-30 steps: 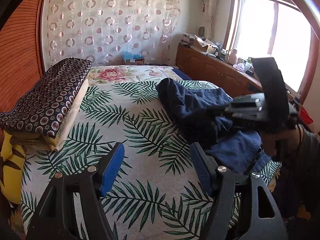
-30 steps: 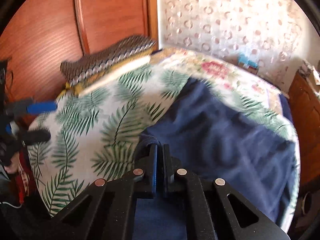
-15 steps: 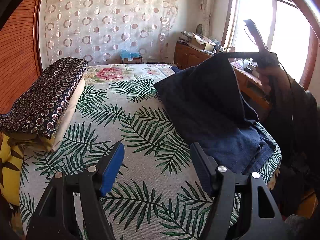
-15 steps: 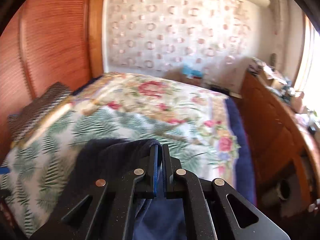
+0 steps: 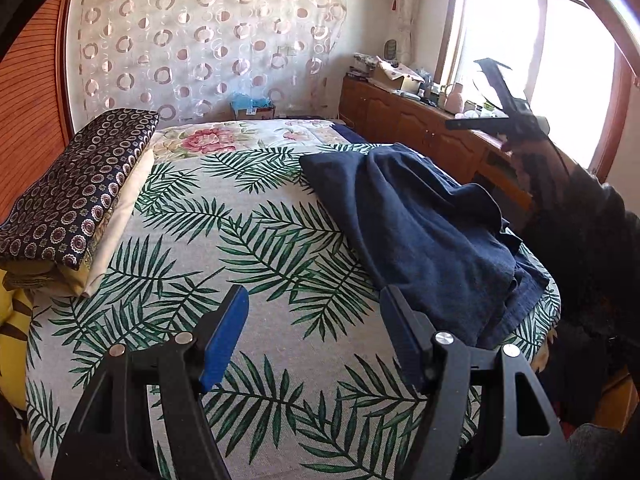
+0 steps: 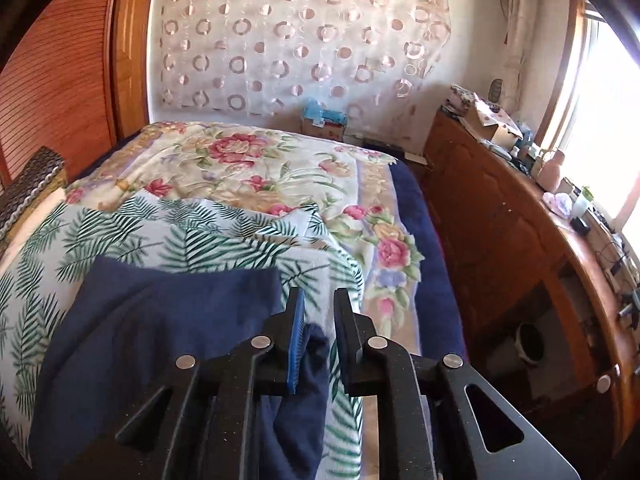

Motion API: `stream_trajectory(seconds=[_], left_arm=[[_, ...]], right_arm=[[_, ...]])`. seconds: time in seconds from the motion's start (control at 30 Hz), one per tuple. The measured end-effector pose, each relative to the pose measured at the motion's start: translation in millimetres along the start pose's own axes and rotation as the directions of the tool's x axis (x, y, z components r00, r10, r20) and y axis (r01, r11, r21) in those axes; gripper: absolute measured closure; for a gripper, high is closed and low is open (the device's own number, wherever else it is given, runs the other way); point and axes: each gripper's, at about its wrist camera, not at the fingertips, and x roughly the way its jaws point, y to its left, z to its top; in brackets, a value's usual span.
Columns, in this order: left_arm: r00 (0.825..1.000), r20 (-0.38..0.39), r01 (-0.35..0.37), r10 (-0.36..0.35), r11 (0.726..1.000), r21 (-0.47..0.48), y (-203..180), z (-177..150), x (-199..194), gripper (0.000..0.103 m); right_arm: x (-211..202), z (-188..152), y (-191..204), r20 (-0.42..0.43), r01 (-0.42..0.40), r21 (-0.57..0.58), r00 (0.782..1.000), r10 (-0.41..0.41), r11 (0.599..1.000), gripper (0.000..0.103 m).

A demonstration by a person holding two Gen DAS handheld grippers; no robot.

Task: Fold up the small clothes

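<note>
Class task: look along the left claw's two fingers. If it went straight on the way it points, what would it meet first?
Most likely the palm-leaf bedspread. Nothing lies between the open left claw and that cloth; the navy garment sits off to the right.

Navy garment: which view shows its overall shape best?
The left wrist view. There the navy garment lies rumpled on the leaf-print sheet, with almost its whole outline visible. The right wrist view shows only one flat edge and a fold hanging between the opening jaws of the right tool.
</note>
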Motion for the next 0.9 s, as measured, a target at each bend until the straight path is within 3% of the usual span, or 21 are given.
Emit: stream_trajectory(seconds=[0.1, 0.37, 0.57, 0.9], left_arm=[[1.0, -0.005, 0.008, -0.008, 1.0, 0.006, -5, -1, 2, 0.034], [0.999, -0.031, 0.035, -0.034, 0.998, 0.043, -25, 1, 14, 0.034], [0.997, -0.052, 0.063, -0.06, 0.996, 0.065, -44, 0, 25, 0.034], [0.991, -0.109, 0.093, -0.083, 0.992, 0.087, -64, -7, 42, 0.034]], right_arm=[[-28, -28, -7, 0.006, -0.049, -0.008, 0.999, 0.049, 0.999, 0.08], [-82, -109, -27, -0.022, -0.165, 0.03, 0.986, 0.166, 0.986, 0.08], [-104, -137, -45, -0.052, -0.201, 0.07, 0.977, 0.205, 0.977, 0.08], [-110, -156, -64, -0.089, -0.234, 0.097, 0.966, 0.242, 0.968, 0.079]])
